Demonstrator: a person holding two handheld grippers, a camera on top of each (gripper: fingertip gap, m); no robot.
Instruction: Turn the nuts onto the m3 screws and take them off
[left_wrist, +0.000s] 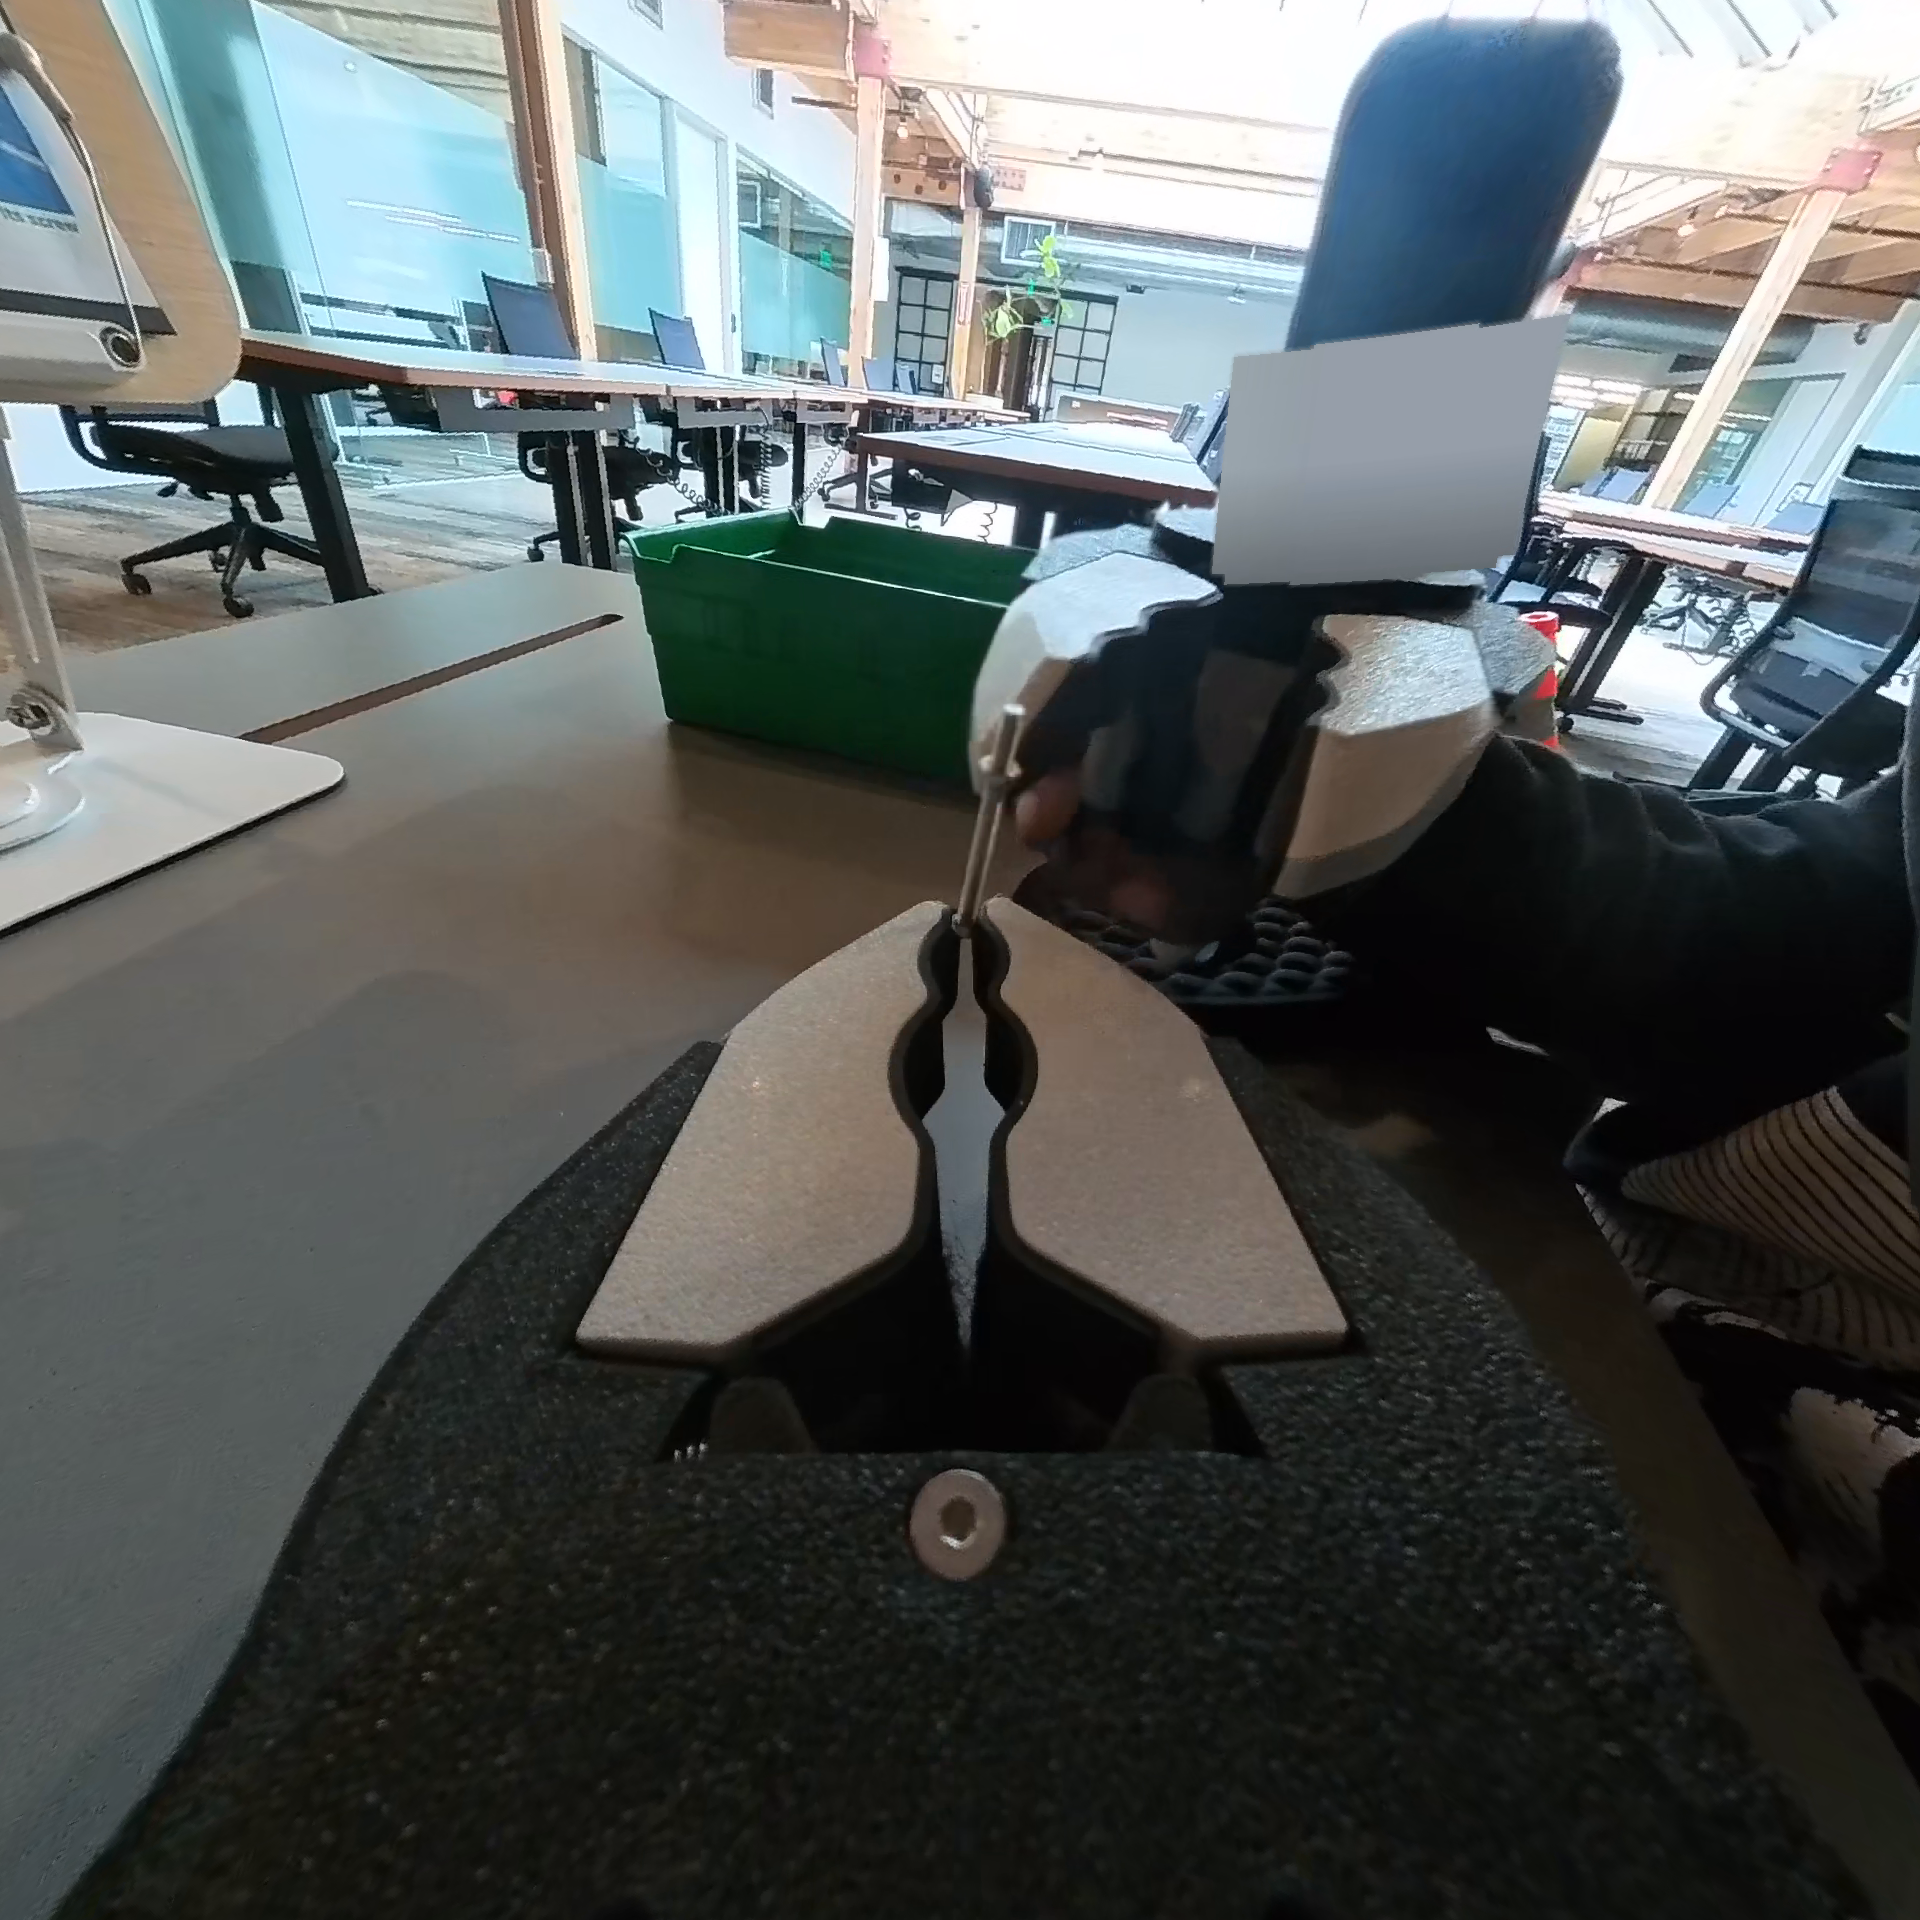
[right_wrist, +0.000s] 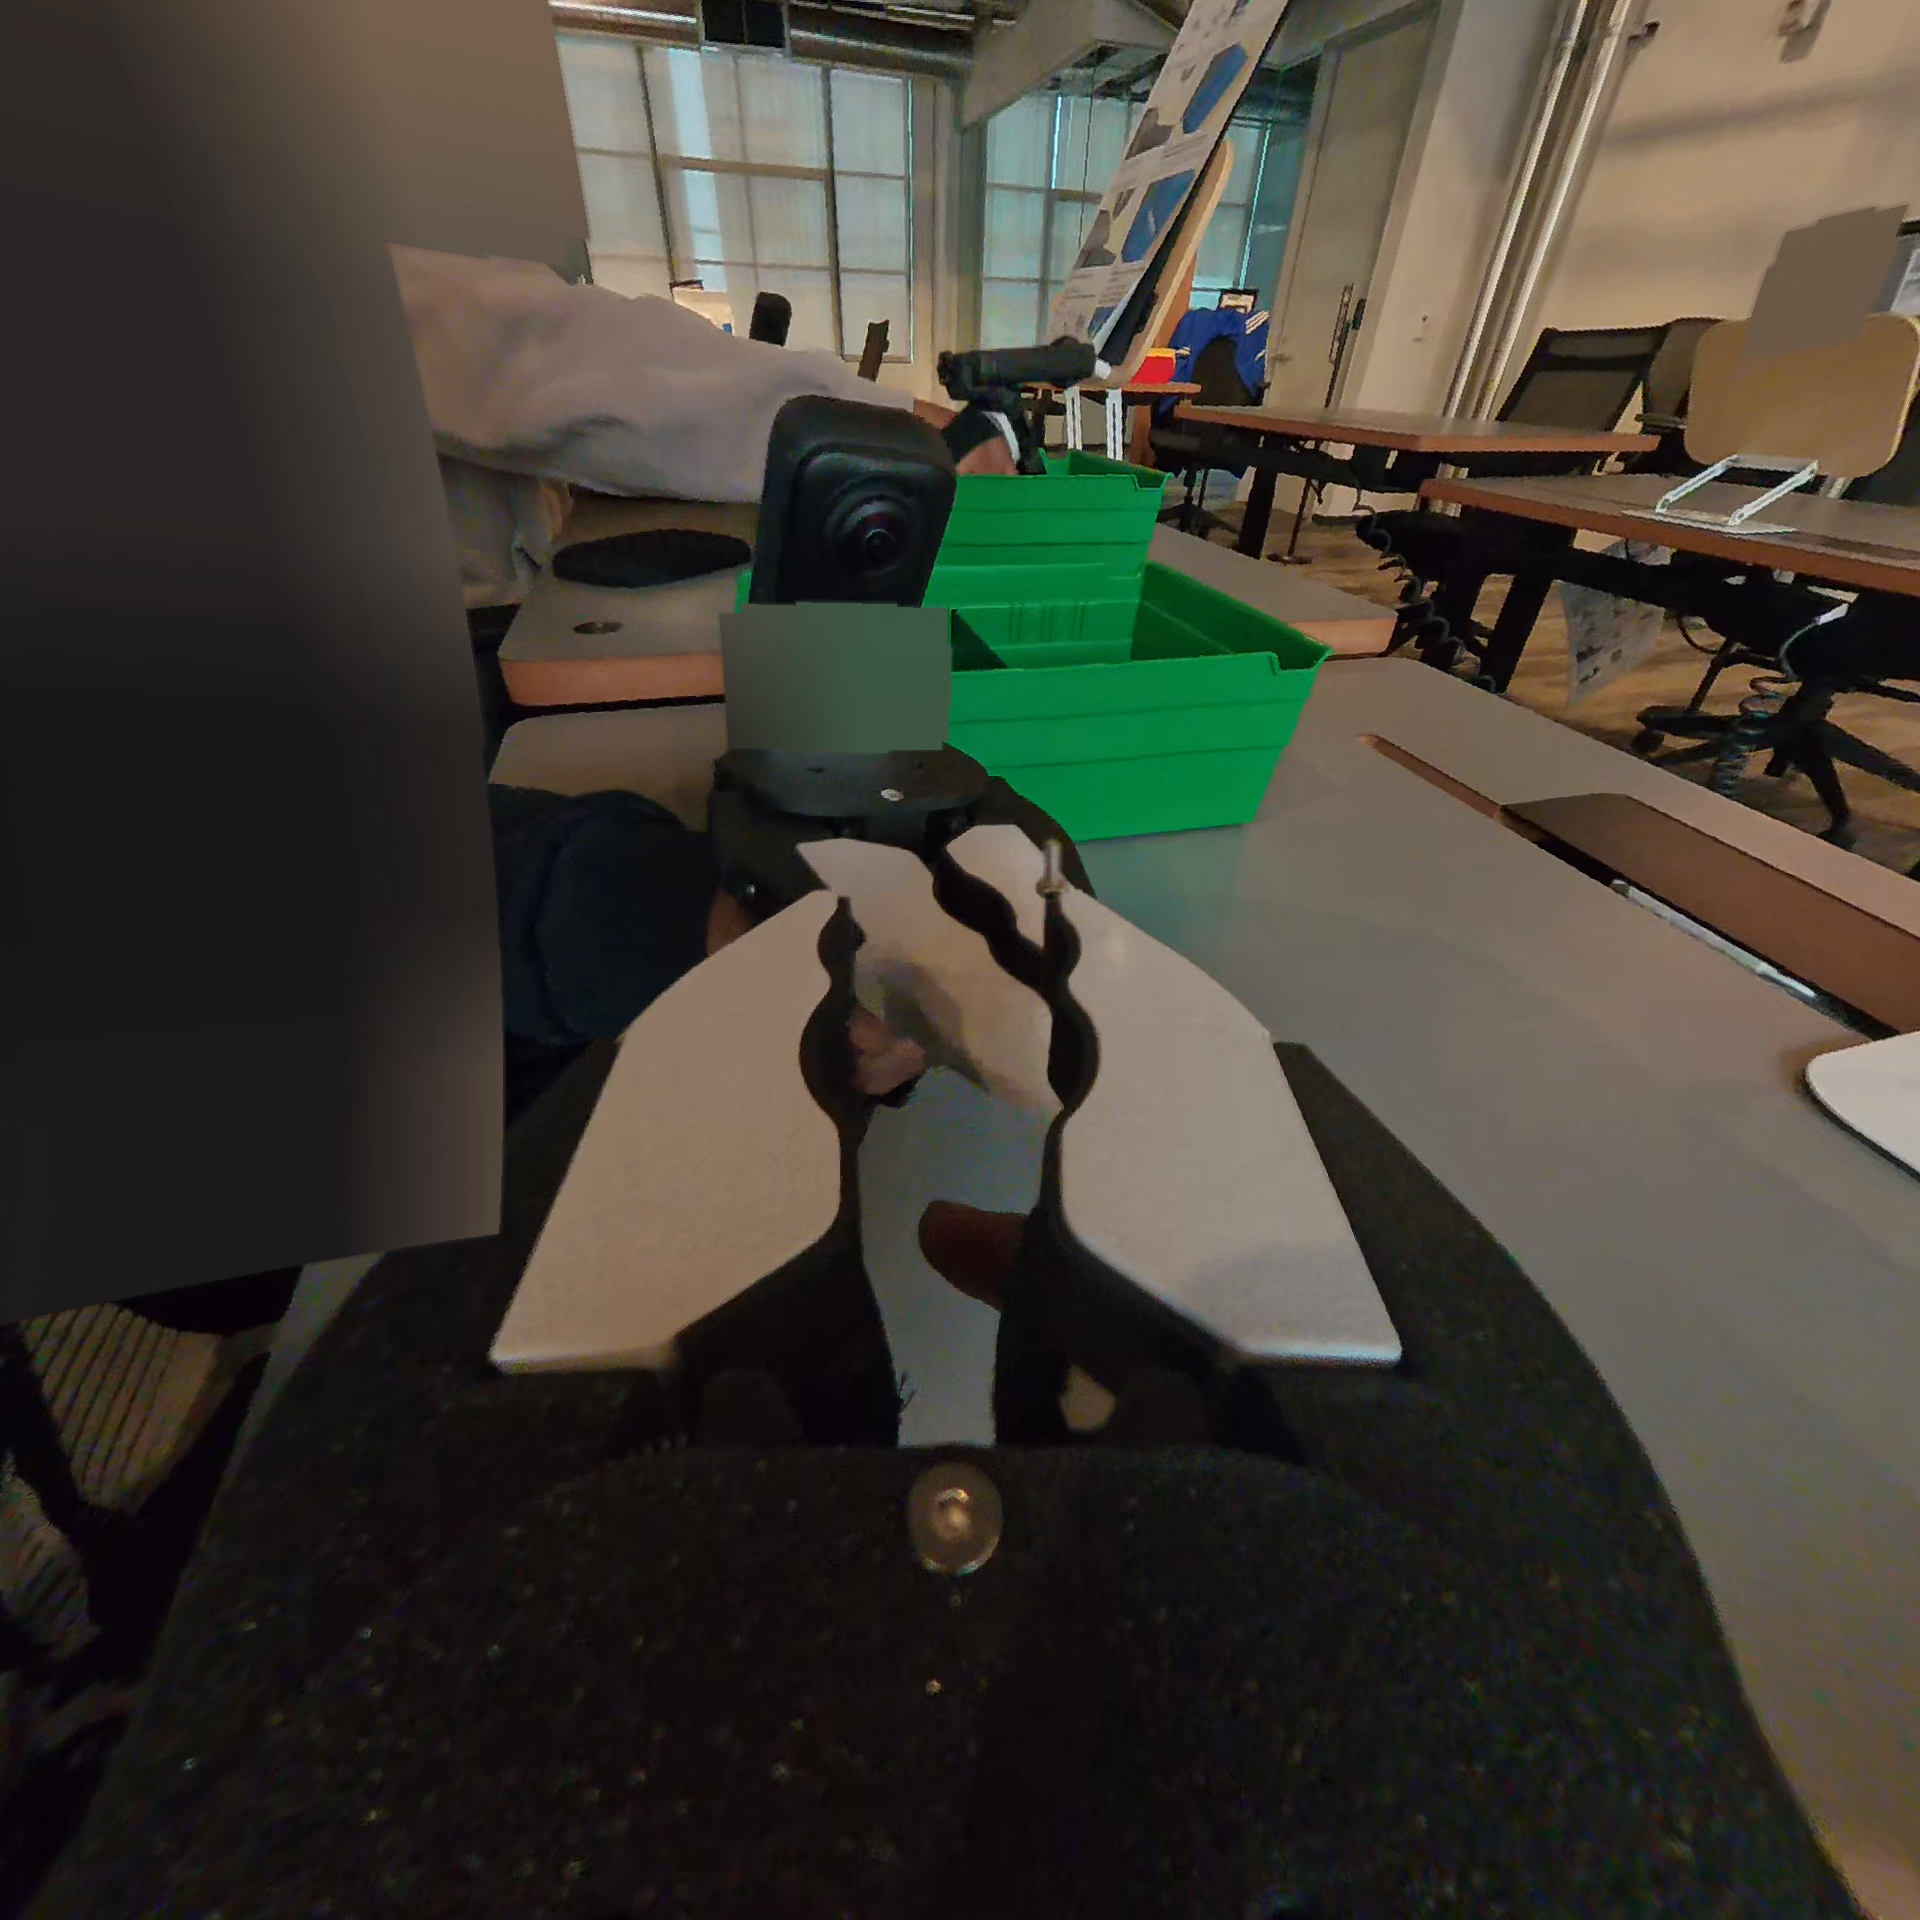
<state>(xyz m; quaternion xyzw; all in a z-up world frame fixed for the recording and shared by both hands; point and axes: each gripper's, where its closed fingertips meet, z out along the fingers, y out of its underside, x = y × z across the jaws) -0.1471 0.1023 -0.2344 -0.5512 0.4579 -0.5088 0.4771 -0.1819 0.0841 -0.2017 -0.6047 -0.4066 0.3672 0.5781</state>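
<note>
Screw (left_wrist: 985, 831) upright between left fingers (left_wrist: 831, 1091)

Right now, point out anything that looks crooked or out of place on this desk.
Only the screw stands out: the left tool pinches its lower end, so it leans right instead of standing straight, with a nut near its top. The green bin sits squarely.

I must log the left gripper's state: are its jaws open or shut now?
Shut. The left gripper has its fingertips closed on the lower end of a thin metal screw, which stands nearly upright with a nut near its top.
</note>
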